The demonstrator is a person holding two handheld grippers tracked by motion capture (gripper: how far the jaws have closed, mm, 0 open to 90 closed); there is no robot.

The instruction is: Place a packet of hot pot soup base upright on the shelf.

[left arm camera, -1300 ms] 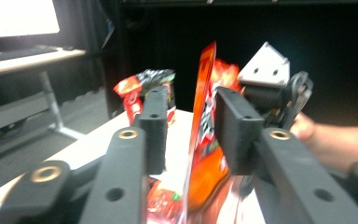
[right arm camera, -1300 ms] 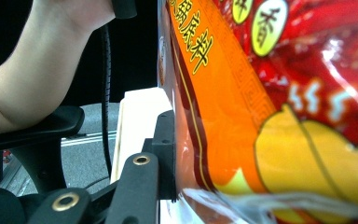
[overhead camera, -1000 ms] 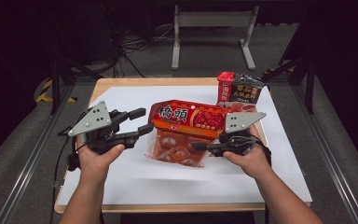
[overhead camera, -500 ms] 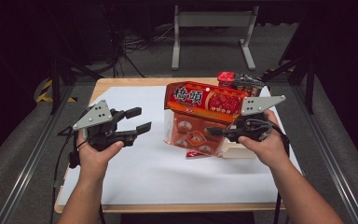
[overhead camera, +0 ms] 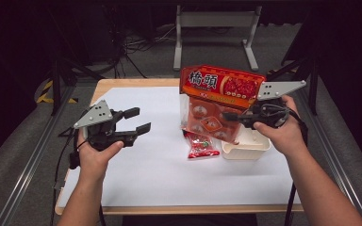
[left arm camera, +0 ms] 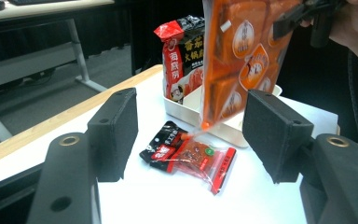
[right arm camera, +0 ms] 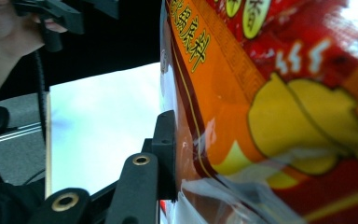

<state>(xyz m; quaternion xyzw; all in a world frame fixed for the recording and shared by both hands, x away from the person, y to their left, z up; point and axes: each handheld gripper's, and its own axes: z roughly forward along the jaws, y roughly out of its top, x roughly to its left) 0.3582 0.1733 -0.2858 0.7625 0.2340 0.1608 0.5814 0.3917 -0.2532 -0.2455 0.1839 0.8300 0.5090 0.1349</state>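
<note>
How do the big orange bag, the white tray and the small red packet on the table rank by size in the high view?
1. Big orange bag, held up nearer the camera, so somewhat flattered.
2. White tray, partly hidden behind the bag.
3. Small red packet, clearly smallest.

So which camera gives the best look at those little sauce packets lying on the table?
The left gripper view: the small packets, one black, one red and clear, lie sharp between its jaws. The high view shows them smaller, under the big orange bag. The right gripper view shows that bag close up instead.
</note>
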